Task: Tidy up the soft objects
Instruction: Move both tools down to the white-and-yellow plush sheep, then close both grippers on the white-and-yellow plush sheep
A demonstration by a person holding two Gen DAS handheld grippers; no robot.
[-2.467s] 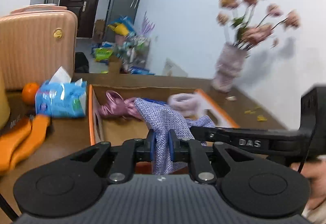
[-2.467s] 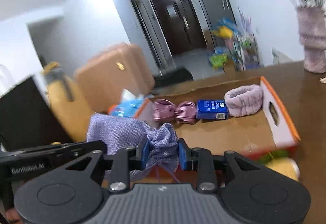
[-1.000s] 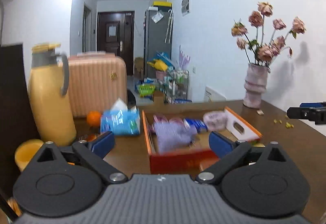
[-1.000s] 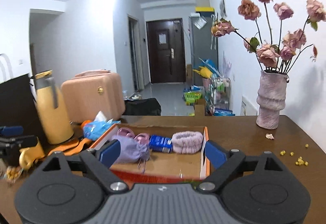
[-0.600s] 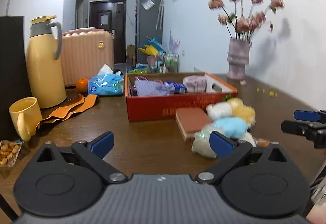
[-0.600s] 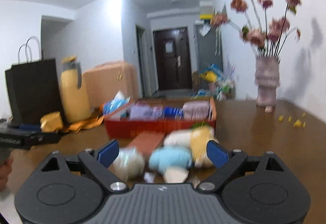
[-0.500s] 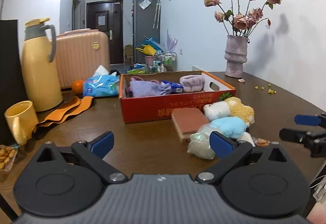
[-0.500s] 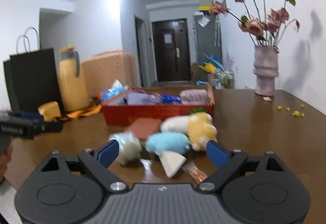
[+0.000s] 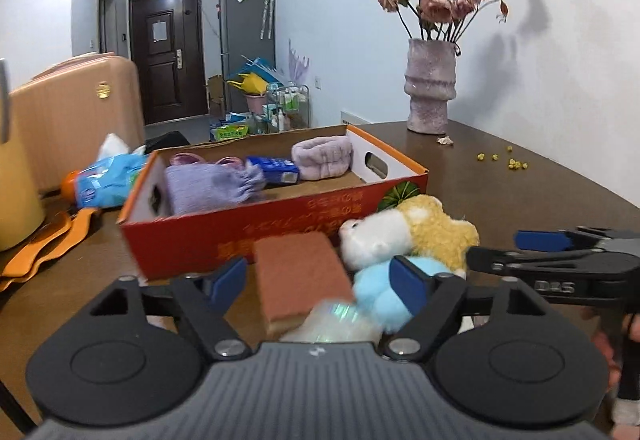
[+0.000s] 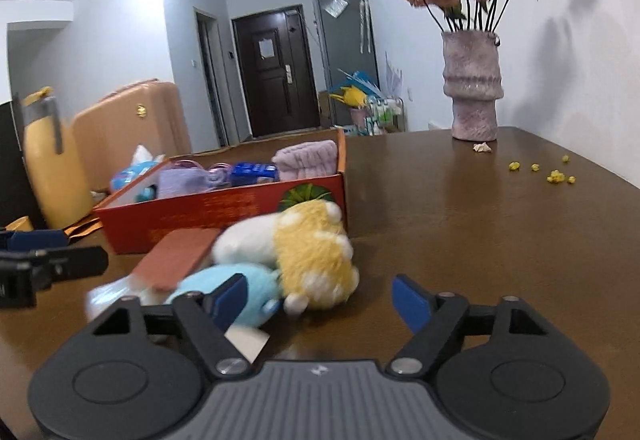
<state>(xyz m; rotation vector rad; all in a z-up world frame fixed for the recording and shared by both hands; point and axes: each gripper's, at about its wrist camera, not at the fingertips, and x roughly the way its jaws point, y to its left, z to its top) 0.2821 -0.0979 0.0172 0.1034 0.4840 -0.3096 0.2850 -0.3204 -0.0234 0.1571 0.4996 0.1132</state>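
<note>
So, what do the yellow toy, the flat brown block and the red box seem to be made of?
Yellow toy: plush, likely synthetic fleece; its surface looks fuzzy and matte.
Flat brown block: probably sponge or foam; dull grainy face with a paler layer at its edge.
Red box: printed cardboard; the bare inner walls are brown.

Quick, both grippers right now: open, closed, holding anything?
Left gripper: open, jaws closing around the brown sponge, not gripping it.
Right gripper: open, jaws closing, holding nothing; yellow plush just ahead.

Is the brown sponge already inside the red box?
No, the sponge lies on the table in front of the box, beside the plush toys.
</note>
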